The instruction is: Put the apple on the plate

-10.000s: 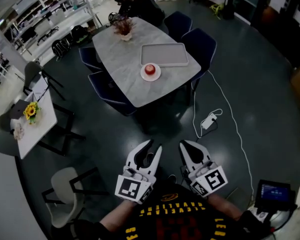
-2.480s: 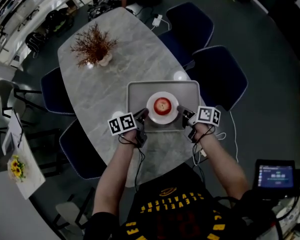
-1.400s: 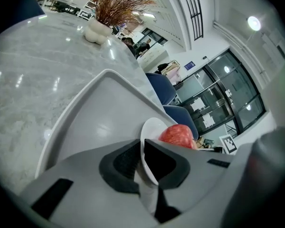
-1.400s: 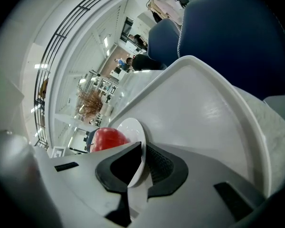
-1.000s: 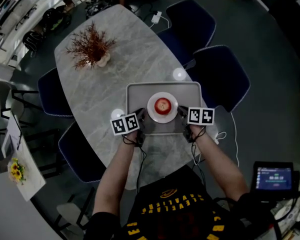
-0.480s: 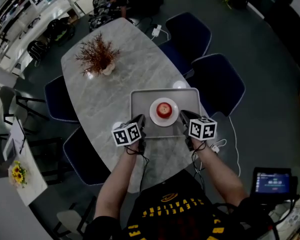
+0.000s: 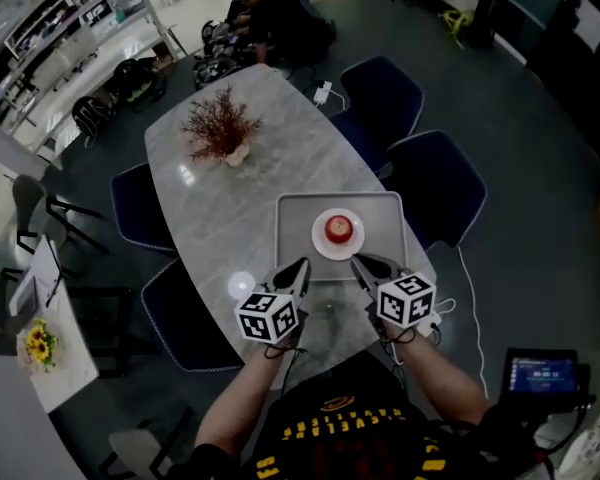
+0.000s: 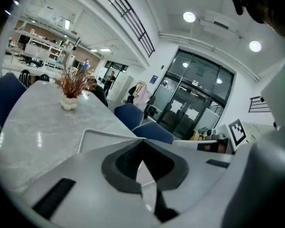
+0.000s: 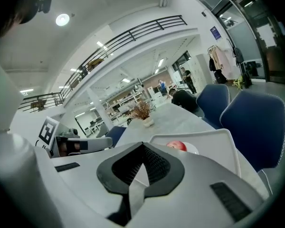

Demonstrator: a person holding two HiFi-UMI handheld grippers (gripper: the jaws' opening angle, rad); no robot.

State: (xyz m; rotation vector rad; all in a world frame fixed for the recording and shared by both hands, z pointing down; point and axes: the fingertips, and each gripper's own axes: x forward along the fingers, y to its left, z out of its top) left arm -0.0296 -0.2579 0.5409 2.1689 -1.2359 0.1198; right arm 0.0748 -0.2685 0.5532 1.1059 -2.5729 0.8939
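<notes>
left gripper (image 7: 302,265): just snapped shut, empty, over near table (image 7: 210,208) edge
right gripper (image 7: 358,261): pinched closed too, nothing held
tray (image 7: 290,218): just past both tips, flat on table
plate (image 7: 323,245): inside tray, roughly centered
apple (image 7: 339,229): sitting on plate, clear of both grippers
step: placement looks done already
next: probably just staying clear of tray, no regrasp needed

Your head view is dim, with the room bowed at its edges. Ceiling lamps (image 8: 189,16) flare white above your left tool (image 8: 142,148), a glare spot sits on the bench (image 7: 215,223) beside it, and the tool's near body blurs.
</notes>
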